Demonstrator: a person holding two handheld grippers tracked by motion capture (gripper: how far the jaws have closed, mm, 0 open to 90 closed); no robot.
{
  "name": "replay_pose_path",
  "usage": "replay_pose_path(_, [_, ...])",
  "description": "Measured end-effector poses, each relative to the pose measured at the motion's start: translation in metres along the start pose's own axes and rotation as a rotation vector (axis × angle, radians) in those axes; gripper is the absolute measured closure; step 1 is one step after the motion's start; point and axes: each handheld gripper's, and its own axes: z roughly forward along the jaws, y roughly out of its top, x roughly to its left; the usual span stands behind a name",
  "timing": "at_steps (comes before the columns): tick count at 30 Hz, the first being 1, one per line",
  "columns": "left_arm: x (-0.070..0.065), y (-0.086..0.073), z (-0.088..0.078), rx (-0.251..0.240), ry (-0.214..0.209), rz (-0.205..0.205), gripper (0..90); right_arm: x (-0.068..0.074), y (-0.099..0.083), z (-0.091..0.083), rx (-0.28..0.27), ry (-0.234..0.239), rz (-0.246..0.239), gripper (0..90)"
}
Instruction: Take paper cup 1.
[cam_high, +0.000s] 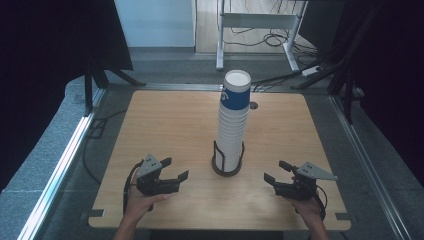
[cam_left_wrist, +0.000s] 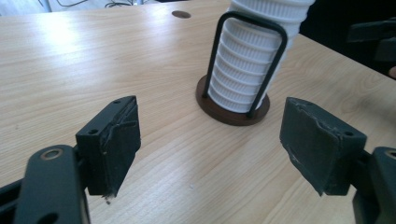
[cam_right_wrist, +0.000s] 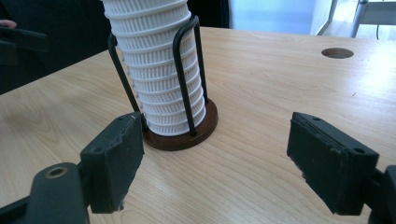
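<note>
A tall stack of white ribbed paper cups (cam_high: 232, 125), the top one with a blue band, stands upright in a black wire holder with a round brown base (cam_high: 227, 168) near the middle of the wooden table (cam_high: 165, 130). My left gripper (cam_high: 176, 168) rests low to the left of the holder, jaws wide apart and holding nothing. My right gripper (cam_high: 276, 171) mirrors it on the right, also open and holding nothing. In the left gripper view the stack (cam_left_wrist: 247, 65) stands beyond the gripper (cam_left_wrist: 217, 140). The right gripper view shows the stack (cam_right_wrist: 159, 70) ahead of the gripper (cam_right_wrist: 219, 149).
A round cable hole (cam_high: 253, 105) sits in the table behind the stack. Black curtains hang at both sides. A white desk frame (cam_high: 257, 22) and floor cables lie beyond the far edge. Metal rails (cam_high: 65, 160) run along the table's sides.
</note>
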Motion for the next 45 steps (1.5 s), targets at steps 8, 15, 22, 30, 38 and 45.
replay_pose_path(8, [0.001, -0.001, -0.003, 0.001, -0.045, 0.008, 18.4, -0.005, 0.002, -0.003, 0.004, -0.010, -0.014, 19.8])
replay_pose_path(15, [-0.003, 0.003, -0.018, -0.030, -0.035, 0.029, 18.4, 0.003, 0.007, 0.000, 0.019, -0.007, -0.054, 20.6])
replay_pose_path(22, [0.001, 0.004, -0.015, -0.015, 0.024, -0.002, 17.5, 0.000, 0.010, -0.002, 0.006, 0.042, -0.039, 21.0])
replay_pose_path(30, [-0.007, 0.013, -0.009, -0.035, -0.015, 0.033, 15.1, -0.005, 0.009, -0.003, 0.007, 0.044, -0.032, 21.3])
replay_pose_path(38, [-0.018, 0.049, 0.000, -0.066, -0.077, 0.047, 15.2, -0.003, 0.008, -0.005, 0.012, 0.042, -0.033, 21.2])
replay_pose_path(45, [-0.023, 0.067, 0.008, -0.067, -0.104, 0.080, 15.2, -0.002, 0.008, -0.005, 0.018, 0.044, -0.046, 21.1])
